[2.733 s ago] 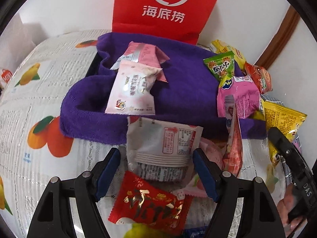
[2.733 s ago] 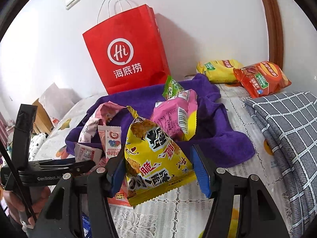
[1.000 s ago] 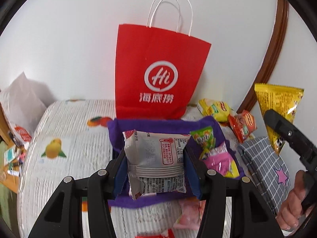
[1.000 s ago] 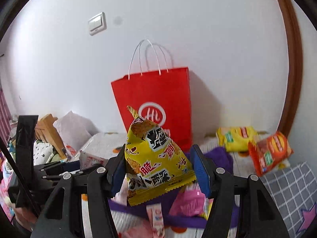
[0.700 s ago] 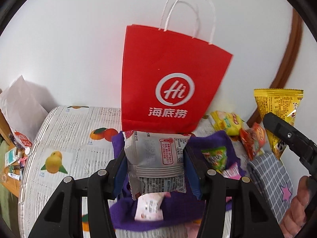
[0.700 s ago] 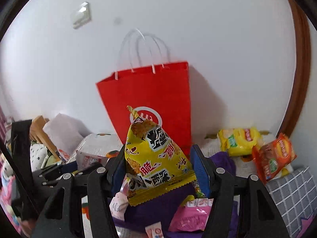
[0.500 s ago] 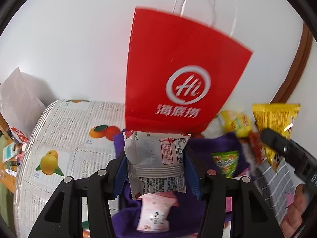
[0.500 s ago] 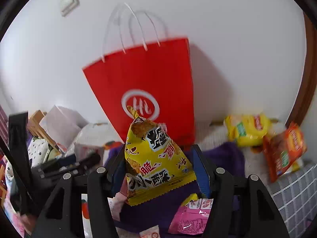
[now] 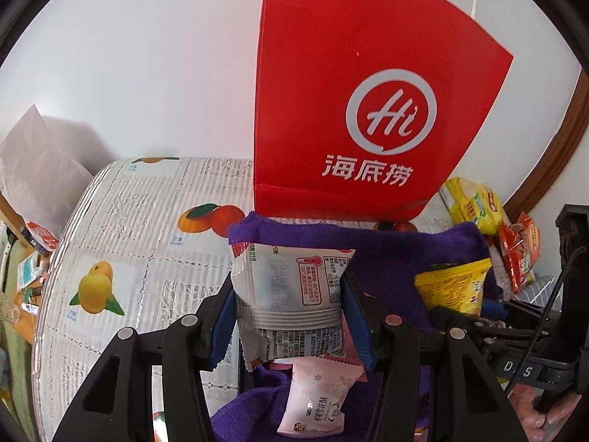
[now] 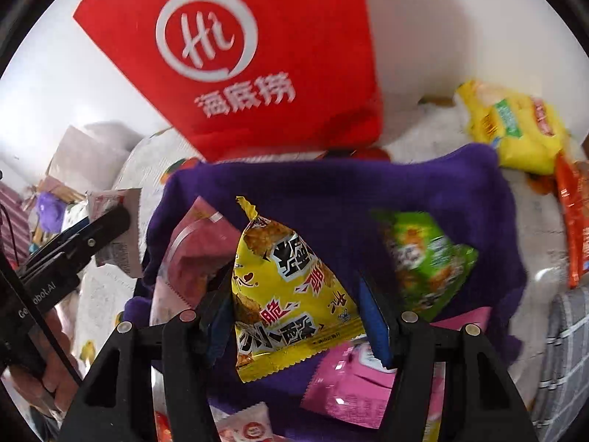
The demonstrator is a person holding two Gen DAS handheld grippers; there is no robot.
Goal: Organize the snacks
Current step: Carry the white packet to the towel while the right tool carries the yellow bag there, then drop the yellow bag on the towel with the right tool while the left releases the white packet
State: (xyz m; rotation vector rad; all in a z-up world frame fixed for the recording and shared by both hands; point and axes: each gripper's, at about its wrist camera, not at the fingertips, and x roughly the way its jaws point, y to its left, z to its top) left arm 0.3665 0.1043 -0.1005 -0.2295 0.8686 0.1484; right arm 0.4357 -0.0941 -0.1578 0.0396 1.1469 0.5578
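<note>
Two grippers are in view, each clamped on one packet. The left gripper (image 9: 291,316) holds a silver-white packet (image 9: 291,287) between its blue pads; its print includes a red-bordered box, too small to read. The right gripper (image 10: 296,316) holds a yellow triangular packet (image 10: 291,287) with bold black and red Chinese characters. Both packets hang over a purple towel (image 10: 331,191) draped over a container whose walls are hidden.

Count on the towel, from the right wrist view: one green packet (image 10: 427,258), blurred and unreadable; one bright pink packet (image 10: 353,386) at the near edge; one dusky pink packet (image 10: 195,254) at the left, partly behind the gripper. The left wrist view adds one pale pink packet (image 9: 316,401) below the held one, its characters only partly legible.

One red paper bag (image 9: 360,92) stands at the far side against the wall, with a white "Hi" logo and the characters 海底捞; its handles are cut off at the frame top. To the right lie one yellow packet (image 10: 515,125) and one orange-red packet (image 10: 574,221), the latter cropped. The tablecloth (image 9: 140,250) carries fruit prints. A grey checked cloth (image 10: 567,361) shows at the near right edge.
</note>
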